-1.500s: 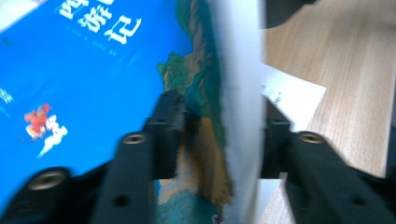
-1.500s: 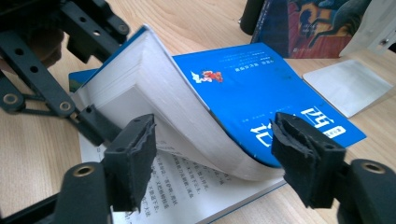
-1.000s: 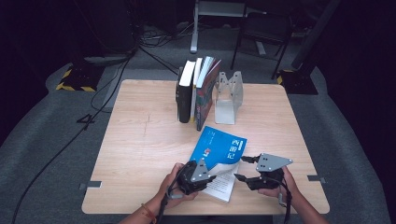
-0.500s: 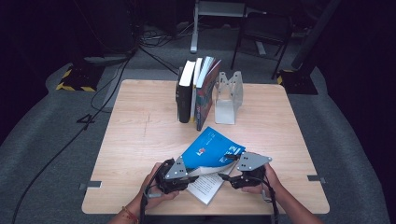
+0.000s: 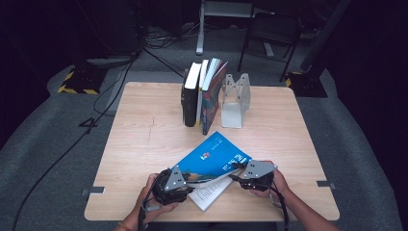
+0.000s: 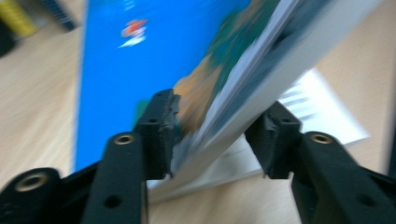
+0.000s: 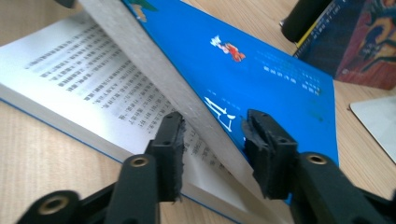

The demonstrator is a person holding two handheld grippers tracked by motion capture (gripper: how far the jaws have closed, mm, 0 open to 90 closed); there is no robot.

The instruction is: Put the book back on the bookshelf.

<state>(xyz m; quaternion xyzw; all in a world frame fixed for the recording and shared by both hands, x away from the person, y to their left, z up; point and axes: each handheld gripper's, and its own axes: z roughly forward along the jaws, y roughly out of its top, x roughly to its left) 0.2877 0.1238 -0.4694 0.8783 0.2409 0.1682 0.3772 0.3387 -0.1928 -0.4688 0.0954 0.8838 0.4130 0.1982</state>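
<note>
A blue paperback (image 5: 214, 156) lies near the table's front edge, its cover and front pages raised off the printed pages (image 5: 211, 192) below. My left gripper (image 5: 190, 180) sits at its left corner. In the left gripper view the jaws (image 6: 215, 130) have just been opening and stand open, with the raised part (image 6: 107, 70) slanting between them, close to both pads. My right gripper (image 5: 235, 175) is at the book's right edge. Its jaws (image 7: 212, 140) have just been closing around the raised part (image 7: 261, 70), still slightly apart from it.
Three books (image 5: 199, 94) stand upright at the back of the wooden table (image 5: 144, 144) beside a metal bookend (image 5: 235, 98). Cables and stands lie on the dark floor behind. The person's hands reach in over the front edge.
The book lay shut and flat a second ago; its cover and front pages now tilt up. The left hand slid left, the right hand moved in toward the book's edge.
</note>
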